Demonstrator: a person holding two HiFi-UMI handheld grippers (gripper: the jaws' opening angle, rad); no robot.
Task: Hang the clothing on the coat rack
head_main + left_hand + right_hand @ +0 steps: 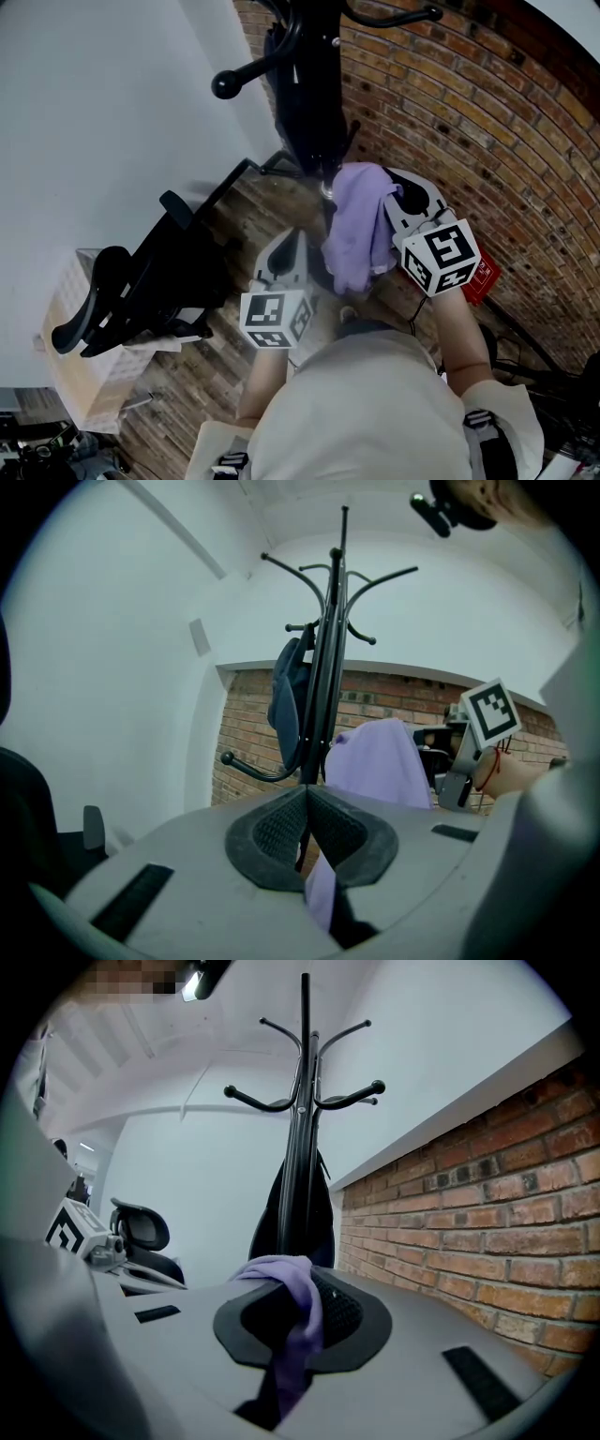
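As right gripper pinches garment, rack ahead

left tongs closed on lilac garment | coat rack ahead

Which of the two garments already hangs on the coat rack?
The dark blue garment, hanging by the coat rack's pole; the purple garment is held in the right hand-held gripper.

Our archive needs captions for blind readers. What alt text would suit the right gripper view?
The right claw is shut on a purple garment that droops down from it. Ahead stands a black coat rack with a dark garment hanging on it, beside a brick wall.
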